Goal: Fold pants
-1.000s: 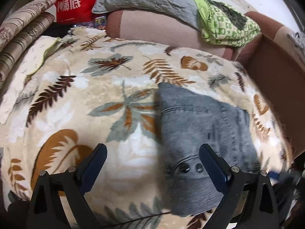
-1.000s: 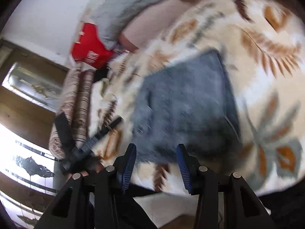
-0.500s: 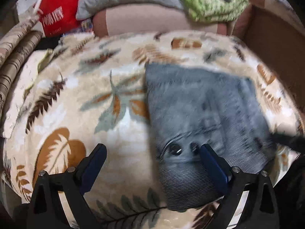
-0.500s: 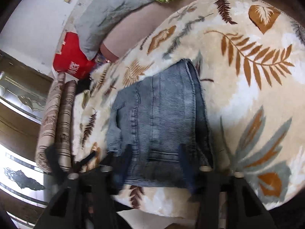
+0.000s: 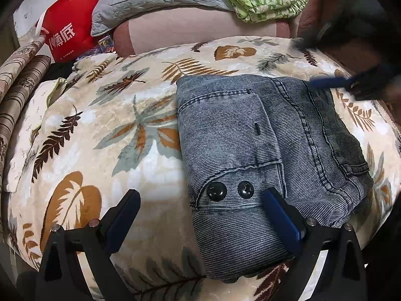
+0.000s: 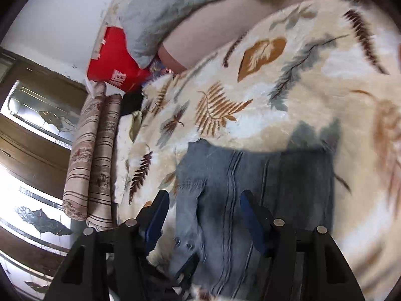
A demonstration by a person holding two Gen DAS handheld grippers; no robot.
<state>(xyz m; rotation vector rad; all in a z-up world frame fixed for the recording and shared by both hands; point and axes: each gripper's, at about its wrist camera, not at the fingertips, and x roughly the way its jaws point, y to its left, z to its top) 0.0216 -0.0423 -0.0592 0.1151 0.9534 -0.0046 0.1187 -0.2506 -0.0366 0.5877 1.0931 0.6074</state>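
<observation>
Left wrist view: grey-blue corduroy pants [image 5: 263, 145] lie folded into a compact block on the leaf-print plush blanket [image 5: 100, 125] covering the bed, probably a near-finished fold. Left gripper [image 5: 200, 215] hangs released over the buttoned edge, holding nothing. Right gripper [image 5: 333, 82] is a blur at the far corner.

Right wrist view: right gripper [image 6: 204, 215] has jaws apart, just been opening, above the pants [image 6: 238, 188], pads not pressing. Lower edge is blurred, so contact is unclear.
</observation>
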